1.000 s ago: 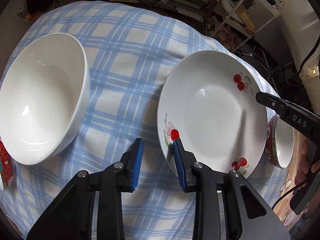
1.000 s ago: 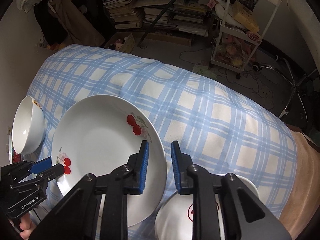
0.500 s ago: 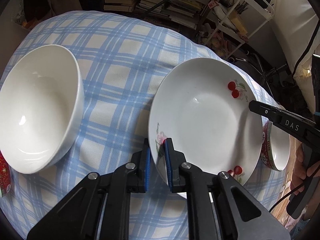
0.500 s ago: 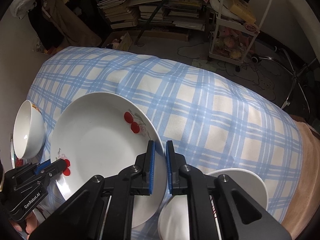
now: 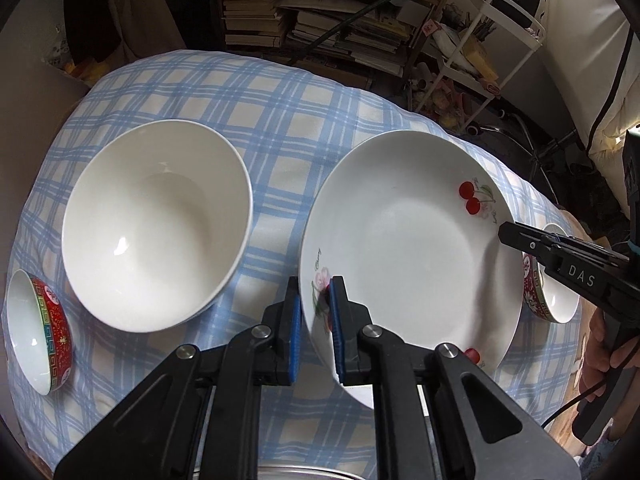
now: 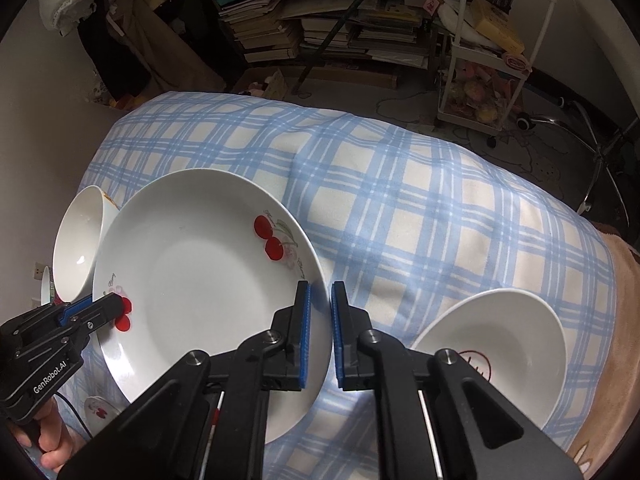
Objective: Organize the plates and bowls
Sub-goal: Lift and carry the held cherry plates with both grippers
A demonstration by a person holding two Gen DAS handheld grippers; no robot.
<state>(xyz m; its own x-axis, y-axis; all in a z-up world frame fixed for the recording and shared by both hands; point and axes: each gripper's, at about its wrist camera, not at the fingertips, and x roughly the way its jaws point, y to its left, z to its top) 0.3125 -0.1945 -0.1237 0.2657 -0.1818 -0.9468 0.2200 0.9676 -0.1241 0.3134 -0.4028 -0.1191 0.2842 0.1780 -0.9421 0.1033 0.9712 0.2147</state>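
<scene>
A white cherry-print plate [image 5: 412, 256] is held above the blue checked tablecloth [image 5: 280, 128]. My left gripper [image 5: 316, 320] is shut on its near-left rim. My right gripper [image 6: 320, 332] is shut on its right rim; the plate also shows in the right wrist view [image 6: 200, 284]. A large white bowl [image 5: 156, 220] sits to the plate's left. A small red patterned bowl [image 5: 40, 324] sits at the far left. Another red bowl [image 5: 548, 292] sits behind the plate on the right, and appears white inside in the right wrist view [image 6: 504, 348].
A second cherry-print plate [image 6: 100, 410] lies under the lifted one, mostly hidden. Stacked books [image 6: 328, 28] and a white cart [image 6: 492, 52] stand on the floor beyond the table. A brown cloth [image 6: 616, 320] lies at the table's right edge.
Both grippers have closed on the plate's rims, left and right. The plate has risen off the cloth, and both cameras now look from higher up.
</scene>
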